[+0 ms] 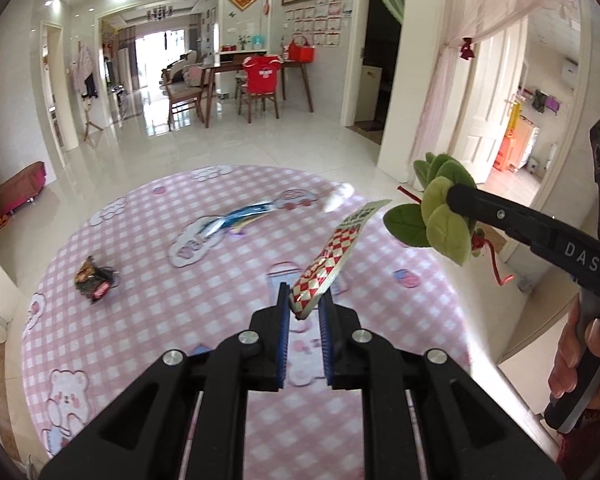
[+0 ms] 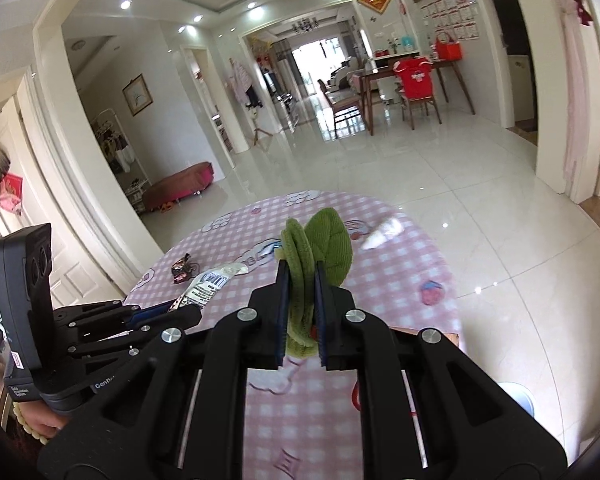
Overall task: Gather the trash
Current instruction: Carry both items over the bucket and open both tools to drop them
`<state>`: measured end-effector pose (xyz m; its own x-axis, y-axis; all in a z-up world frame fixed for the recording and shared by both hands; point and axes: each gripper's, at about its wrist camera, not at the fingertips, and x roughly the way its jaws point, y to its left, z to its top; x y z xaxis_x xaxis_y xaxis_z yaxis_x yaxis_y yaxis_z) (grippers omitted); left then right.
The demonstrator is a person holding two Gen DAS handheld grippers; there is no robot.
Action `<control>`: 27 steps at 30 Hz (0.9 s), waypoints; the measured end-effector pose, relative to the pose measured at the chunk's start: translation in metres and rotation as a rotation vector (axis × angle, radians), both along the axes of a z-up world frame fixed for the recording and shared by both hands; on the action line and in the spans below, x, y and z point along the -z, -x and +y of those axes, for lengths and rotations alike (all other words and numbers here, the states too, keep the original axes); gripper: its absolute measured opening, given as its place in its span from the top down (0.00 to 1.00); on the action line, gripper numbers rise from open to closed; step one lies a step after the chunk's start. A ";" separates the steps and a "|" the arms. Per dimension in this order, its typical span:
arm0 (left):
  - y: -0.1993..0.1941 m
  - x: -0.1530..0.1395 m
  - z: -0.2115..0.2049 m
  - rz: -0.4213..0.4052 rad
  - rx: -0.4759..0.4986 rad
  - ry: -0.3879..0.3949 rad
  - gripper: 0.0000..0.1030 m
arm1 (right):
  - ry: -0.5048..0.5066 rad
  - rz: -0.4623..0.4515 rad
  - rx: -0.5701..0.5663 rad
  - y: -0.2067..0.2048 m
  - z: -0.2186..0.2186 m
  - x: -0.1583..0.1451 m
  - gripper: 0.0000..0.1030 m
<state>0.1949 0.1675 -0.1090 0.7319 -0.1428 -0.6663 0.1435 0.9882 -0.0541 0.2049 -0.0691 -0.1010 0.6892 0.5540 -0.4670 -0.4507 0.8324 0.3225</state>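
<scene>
We hold the red-and-white checked wrapper [image 1: 329,259] by its lower end in the left gripper [image 1: 305,304], whose jaws are closed down to a narrow gap, one finger pressed against the foil edge. The wrapper is long and flat; its long axis runs from the fingertips up and to the right in the left wrist view, with the printed white end pointing away from us, above the pink checked mat [image 1: 148,280]. In the right wrist view the same wrapper [image 2: 208,286] sticks out of the left gripper [image 2: 180,312] toward the upper right, white side showing.

Our right gripper [image 2: 300,276] is nearly closed on the green plush leaves [image 2: 312,256]. The folded stem lies lengthwise between the blue pads [image 2: 284,308], and the leaf tips point forward and up, past the fingertips. From the left wrist camera the right gripper [image 1: 454,196] reaches in from the right edge, angled up and to the left, with the leaves [image 1: 440,216] bunched at its tip and red cords hanging below. The person's right hand [image 1: 584,360] wraps the handle at the lower right.

On the mat there lie a dark crumpled wrapper [image 1: 94,280], a blue and silver packet [image 1: 240,218] and a white scrap [image 1: 338,198], well apart from each other.
</scene>
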 end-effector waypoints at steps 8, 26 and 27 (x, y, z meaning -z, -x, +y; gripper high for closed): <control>-0.012 0.004 -0.069 0.020 0.124 0.014 0.87 | -0.021 0.002 0.126 0.021 -0.076 0.007 0.89; -0.075 0.111 -0.309 0.278 0.493 -0.072 0.84 | -0.036 0.149 0.518 0.048 -0.252 0.097 0.89; -0.077 0.116 -0.317 0.290 0.496 -0.074 0.75 | -0.037 0.154 0.530 0.049 -0.255 0.101 0.89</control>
